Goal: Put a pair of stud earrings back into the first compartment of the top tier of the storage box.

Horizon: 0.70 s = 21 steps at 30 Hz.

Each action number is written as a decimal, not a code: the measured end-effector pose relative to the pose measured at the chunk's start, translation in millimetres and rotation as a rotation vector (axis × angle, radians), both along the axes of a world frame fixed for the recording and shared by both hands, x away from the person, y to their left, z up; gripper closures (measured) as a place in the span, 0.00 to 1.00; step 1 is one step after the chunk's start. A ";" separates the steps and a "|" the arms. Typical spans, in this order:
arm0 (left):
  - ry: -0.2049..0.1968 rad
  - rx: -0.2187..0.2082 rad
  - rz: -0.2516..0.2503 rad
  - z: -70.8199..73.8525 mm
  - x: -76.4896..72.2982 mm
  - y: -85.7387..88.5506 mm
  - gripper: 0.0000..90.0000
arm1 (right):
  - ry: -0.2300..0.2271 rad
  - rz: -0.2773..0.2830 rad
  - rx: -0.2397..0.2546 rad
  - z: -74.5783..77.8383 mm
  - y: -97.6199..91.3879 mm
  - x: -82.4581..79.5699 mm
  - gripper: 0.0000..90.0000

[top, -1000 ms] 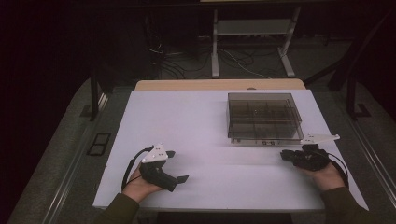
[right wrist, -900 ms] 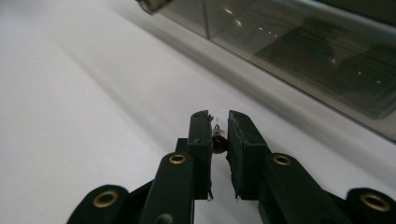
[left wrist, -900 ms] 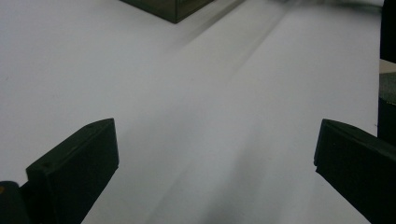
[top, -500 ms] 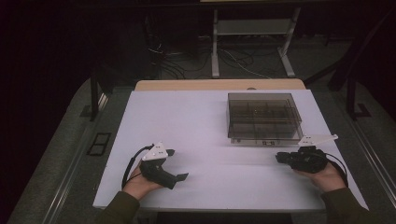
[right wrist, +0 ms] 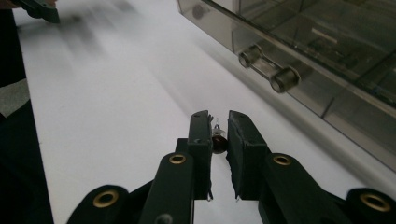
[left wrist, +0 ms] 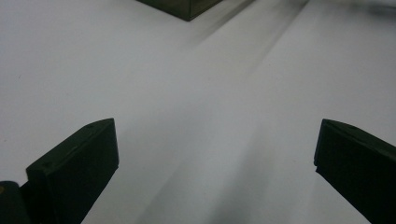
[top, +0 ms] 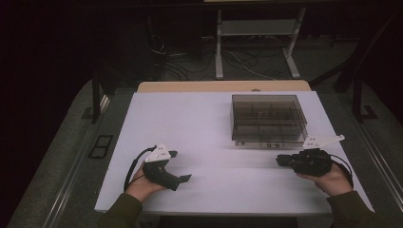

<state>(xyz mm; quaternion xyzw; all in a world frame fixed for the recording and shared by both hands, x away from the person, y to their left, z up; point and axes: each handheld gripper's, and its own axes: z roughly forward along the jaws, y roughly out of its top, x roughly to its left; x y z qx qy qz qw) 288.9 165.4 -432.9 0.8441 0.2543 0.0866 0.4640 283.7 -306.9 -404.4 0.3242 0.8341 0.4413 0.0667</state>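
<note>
My right gripper (top: 281, 161) is held just above the table at the front right, pointing left, in front of a smoky see-through compartment box (top: 268, 118). In the right gripper view its jaws (right wrist: 218, 117) are shut on a small dark reddish part with thin wire leads (right wrist: 218, 138). The box (right wrist: 327, 42) lies close on the right there, with a clear handle (right wrist: 268, 70) on its front wall. At the front left of the white table (top: 214, 123) my left gripper (top: 181, 166) is open, with nothing between its jaws (left wrist: 215, 135).
A corner of the box (left wrist: 187, 7) shows at the top of the left gripper view. Behind the table a wooden board edge (top: 223, 86) runs along its far side. Past it are metal frame legs (top: 218, 52) and cables on the floor.
My right gripper has shifted a little to the left and risen slightly, still shut on the small part. The left gripper has stayed where it was.
</note>
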 end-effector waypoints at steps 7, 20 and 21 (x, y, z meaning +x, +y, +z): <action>0.002 -0.014 -0.003 1.2 -1.8 0.5 0.00 | -0.009 0.015 0.006 7.7 4.9 0.1 0.87; 0.008 -0.023 0.000 1.4 -3.0 -0.2 0.00 | -0.036 0.017 0.029 22.0 7.1 6.1 0.87; 0.008 -0.021 0.000 1.2 -2.9 -0.3 0.00 | -0.039 0.016 0.031 22.8 7.3 6.7 0.87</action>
